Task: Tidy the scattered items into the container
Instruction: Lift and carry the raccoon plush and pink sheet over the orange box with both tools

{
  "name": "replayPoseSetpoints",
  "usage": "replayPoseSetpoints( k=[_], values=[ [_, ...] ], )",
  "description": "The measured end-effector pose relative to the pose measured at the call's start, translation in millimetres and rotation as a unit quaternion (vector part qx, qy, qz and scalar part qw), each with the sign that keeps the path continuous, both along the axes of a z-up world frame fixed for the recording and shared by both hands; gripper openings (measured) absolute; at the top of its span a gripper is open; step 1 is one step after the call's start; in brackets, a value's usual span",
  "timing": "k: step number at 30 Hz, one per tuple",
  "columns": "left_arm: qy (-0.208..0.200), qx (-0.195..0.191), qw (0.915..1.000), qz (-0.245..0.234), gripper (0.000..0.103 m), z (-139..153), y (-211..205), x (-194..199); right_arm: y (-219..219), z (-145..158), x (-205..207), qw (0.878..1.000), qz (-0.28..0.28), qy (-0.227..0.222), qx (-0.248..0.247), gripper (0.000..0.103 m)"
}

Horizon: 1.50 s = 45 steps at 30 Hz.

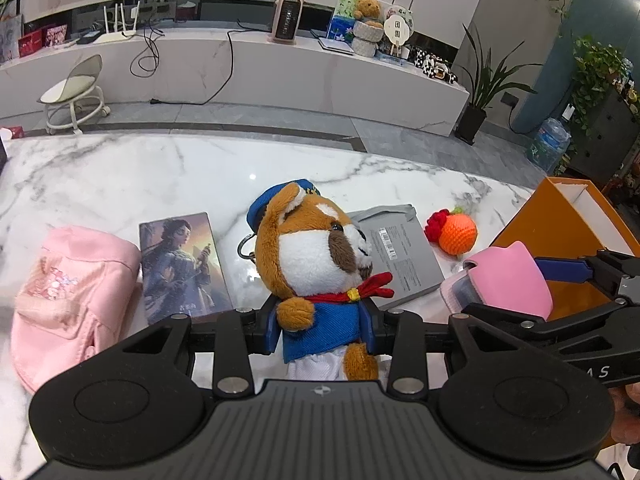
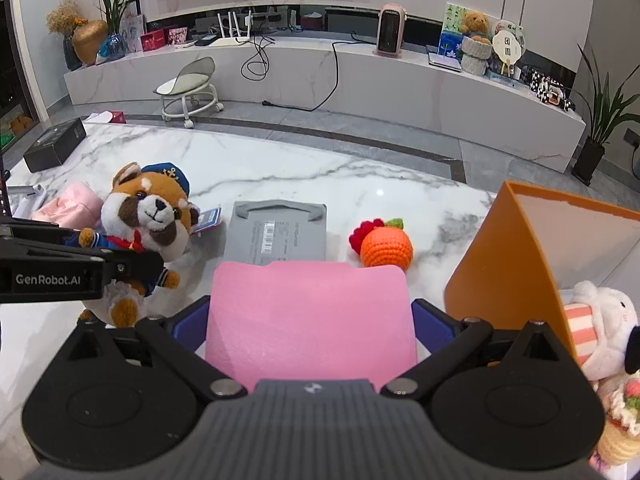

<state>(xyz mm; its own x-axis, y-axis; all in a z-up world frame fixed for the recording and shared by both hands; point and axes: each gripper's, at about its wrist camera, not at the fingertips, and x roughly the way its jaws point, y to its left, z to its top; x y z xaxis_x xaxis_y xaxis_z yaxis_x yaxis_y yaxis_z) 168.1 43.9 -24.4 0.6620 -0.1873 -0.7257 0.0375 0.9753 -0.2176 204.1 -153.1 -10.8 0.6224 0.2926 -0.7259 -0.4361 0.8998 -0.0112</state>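
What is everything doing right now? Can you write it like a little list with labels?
left gripper: shut on the plush fox, which wears a blue sailor outfit
right gripper: shut on the pink foam piece
container: orange box, open, on the right
still on the marble table: crochet orange, grey flat box, picture card, pink cap
beside the box: white plush bunny
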Motion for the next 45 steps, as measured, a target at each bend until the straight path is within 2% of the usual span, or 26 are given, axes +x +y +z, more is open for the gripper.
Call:
replayPoseSetpoints(
  k=[11,17,23,30,38,45],
  values=[
    [-0.02,0.013,0.9997,-0.009,0.043,23.2,-15.4,-10.3,-11.6,34.2,-13.5,0.999,-0.007,-0.035,0.02,0.101],
    [-0.033,0.028,0.9988,-0.025,0.043,38.4,-33.3,-16.8,-28.0,59.2,-22.7,0.997,-0.023,-0.059,0.042,0.101],
    [-0.048,0.026,0.9979,-0.034,0.043,56.2,-51.5,-15.2,-53.0,77.7,-31.4,0.994,-0.044,-0.078,0.055,0.101],
    [-0.077,0.023,0.9946,-0.065,0.043,83.6,-91.5,-10.5,-97.0,91.0,-42.4,0.99,-0.081,-0.093,0.065,0.101],
    [-0.087,0.026,0.9902,-0.106,0.043,93.5,-146.1,-4.4,-135.5,110.8,-47.4,0.982,-0.124,-0.12,0.073,0.101],
    [-0.091,0.031,0.9872,-0.127,0.043,95.9,-183.3,3.9,-165.0,110.4,-42.6,0.977,-0.161,-0.122,0.064,0.101]
  ],
)
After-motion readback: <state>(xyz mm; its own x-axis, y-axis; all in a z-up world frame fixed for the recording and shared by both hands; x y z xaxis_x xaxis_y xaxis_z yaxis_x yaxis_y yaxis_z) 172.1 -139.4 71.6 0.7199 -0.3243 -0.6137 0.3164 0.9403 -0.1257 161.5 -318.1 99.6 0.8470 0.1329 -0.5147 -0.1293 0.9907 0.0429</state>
